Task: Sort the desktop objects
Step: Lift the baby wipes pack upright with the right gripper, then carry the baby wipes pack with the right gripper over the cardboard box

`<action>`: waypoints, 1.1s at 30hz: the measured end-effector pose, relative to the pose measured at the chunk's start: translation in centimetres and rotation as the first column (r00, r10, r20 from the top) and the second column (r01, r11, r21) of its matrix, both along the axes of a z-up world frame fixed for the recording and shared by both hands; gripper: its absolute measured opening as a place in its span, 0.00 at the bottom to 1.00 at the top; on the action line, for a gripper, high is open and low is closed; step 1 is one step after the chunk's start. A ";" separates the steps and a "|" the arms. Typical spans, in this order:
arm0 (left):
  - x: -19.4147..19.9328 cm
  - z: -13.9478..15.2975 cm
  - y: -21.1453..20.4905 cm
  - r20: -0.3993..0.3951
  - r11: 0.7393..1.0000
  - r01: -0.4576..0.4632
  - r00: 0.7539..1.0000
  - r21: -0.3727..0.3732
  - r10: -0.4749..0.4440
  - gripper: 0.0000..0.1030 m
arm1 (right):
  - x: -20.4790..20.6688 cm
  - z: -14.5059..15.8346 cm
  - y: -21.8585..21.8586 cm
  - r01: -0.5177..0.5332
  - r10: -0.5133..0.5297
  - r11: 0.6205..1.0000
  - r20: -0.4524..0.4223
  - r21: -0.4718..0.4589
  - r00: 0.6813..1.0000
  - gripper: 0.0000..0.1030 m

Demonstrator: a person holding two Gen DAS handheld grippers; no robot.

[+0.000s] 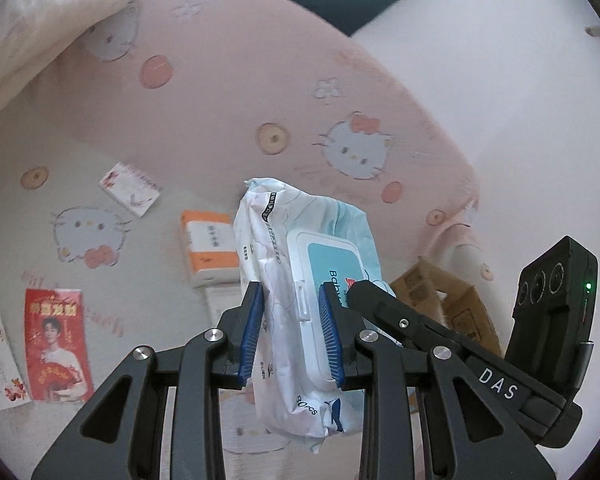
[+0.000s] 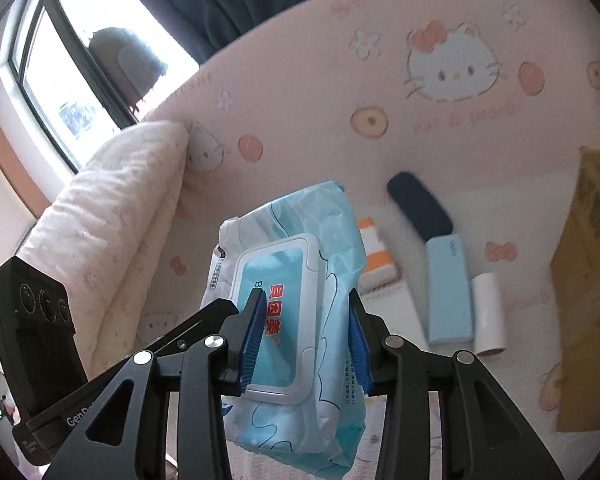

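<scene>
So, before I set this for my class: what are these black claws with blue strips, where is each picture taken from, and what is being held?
Each claw is a hand-held two-finger gripper with a camera looking along its fingers. One picture comes from the left gripper, the other from the right gripper. Both are clamped on the same pack of baby wipes, lifted above a pink cartoon-cat sheet. Below lie an orange-and-white box, a red card, a lint roller, a white roll and a cardboard box.
</scene>
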State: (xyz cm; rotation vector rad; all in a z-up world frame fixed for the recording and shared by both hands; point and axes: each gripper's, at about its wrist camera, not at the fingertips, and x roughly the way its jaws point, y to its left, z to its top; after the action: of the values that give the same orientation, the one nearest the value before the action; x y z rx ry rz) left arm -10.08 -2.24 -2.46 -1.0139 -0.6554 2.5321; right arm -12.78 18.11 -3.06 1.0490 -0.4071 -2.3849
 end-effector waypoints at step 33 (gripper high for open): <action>-3.0 2.2 27.0 -0.011 0.925 0.380 0.925 0.013 -0.380 0.31 | 1.2 4.2 26.3 0.313 -0.313 0.946 -0.019 0.079 0.950 0.35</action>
State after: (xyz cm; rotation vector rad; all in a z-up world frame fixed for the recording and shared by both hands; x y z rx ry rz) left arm -13.03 24.73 -0.28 -1.0134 -0.4241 2.1874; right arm -11.56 44.38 1.15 1.0798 -0.5109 -2.7050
